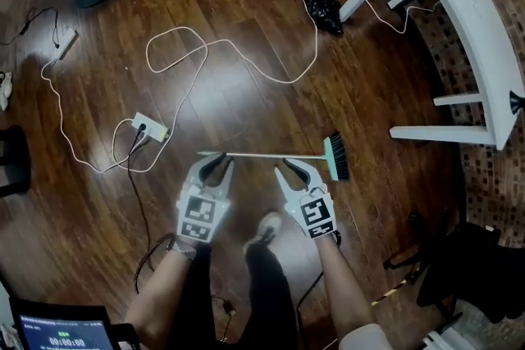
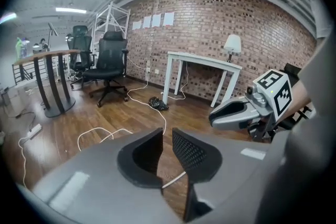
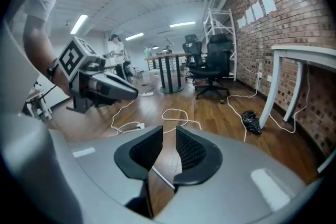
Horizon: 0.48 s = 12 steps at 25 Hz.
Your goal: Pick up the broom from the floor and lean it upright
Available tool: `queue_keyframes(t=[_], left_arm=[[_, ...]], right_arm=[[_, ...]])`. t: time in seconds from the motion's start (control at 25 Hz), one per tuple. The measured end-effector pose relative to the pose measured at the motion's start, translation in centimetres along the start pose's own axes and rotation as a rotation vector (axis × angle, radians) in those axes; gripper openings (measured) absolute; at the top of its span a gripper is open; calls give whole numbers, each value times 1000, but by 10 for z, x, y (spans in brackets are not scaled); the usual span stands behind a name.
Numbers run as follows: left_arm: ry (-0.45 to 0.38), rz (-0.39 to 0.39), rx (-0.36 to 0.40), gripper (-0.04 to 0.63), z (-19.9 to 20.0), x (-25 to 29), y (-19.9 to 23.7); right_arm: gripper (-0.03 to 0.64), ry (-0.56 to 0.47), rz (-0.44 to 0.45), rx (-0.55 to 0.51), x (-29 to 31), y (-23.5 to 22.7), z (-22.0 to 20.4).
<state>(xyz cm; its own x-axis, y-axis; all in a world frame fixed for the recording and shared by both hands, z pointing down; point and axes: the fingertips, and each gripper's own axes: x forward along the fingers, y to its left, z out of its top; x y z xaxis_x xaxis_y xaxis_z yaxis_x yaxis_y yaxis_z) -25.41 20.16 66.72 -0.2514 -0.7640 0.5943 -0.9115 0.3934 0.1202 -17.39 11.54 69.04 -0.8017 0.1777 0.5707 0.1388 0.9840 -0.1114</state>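
Hovering by the broom (image 1: 267,155) on the dark wood floor (image 1: 361,94), we are holding left gripper (image 1: 216,164) and right gripper (image 1: 287,168) fingers apart.

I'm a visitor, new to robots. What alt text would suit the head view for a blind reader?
A broom lies on a wooden floor, and a person holds a left hand-held gripper and right hand-held gripper, jaws apart, at its thin handle. White cable loops across the floor; a white table stands at right.

Pale-handled broom (image 1: 271,155) with green head lies flat on floor (image 1: 246,78).
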Motion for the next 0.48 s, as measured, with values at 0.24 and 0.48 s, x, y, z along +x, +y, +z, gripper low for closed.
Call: queue_keyframes(t=[0.24,0.48], left_arm=[[83,-7,1,46,-97,23,26],[114,2,-14,46,-176,59,51]], right_arm=[[99,145,135,-124,83,28,-99],[118,269,257,-260,159,45,-184]])
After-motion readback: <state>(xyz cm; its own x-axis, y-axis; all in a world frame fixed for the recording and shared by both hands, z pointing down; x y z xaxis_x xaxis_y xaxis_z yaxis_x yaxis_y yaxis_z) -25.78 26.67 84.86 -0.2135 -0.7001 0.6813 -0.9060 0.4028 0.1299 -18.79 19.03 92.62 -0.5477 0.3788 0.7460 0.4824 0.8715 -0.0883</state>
